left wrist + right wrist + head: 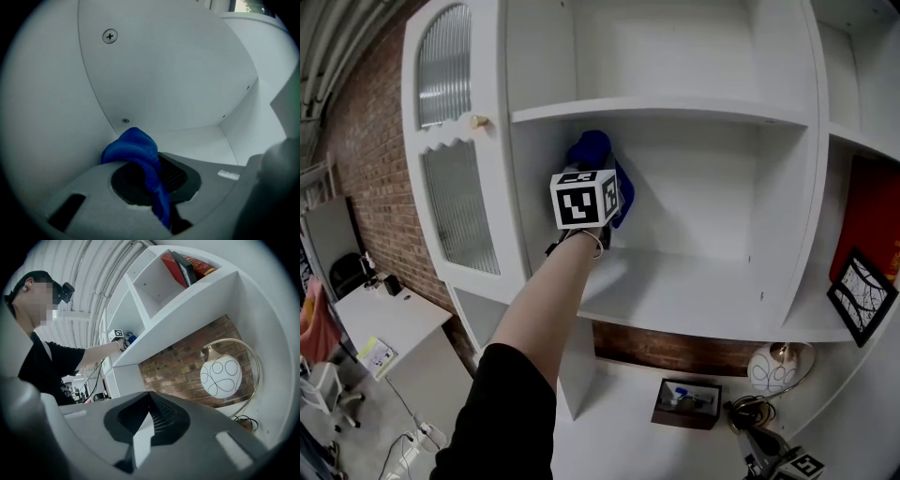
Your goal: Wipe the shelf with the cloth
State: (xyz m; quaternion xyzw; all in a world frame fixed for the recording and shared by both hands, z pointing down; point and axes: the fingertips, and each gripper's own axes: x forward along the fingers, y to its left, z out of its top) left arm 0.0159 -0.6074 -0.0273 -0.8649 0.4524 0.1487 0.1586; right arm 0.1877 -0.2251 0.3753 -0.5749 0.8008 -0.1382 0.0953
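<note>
- One right claw (pixel 149 416) is held low, beneath the shelf unit; its two jaws are pressed together and nothing is gripped.
- On the white desk (pixel 619 398) one small brown box (pixel 687 403) and one globe lamp (pixel 772 367) are set near each other.
- One bare forearm (pixel 539 309) is stretched up into the middle compartment.
- One left claw (pixel 154 180) is clamped on one blue cloth (pixel 136 147), which is bunched over the jaws.
- The cloth is held at the compartment's left rear corner, above the shelf (pixel 694 291).
- Two screw heads (pixel 110 36) are seen in the panel behind.
- Farther right, one framed picture (pixel 861 295) is leant before one red book (pixel 872 220).
</note>
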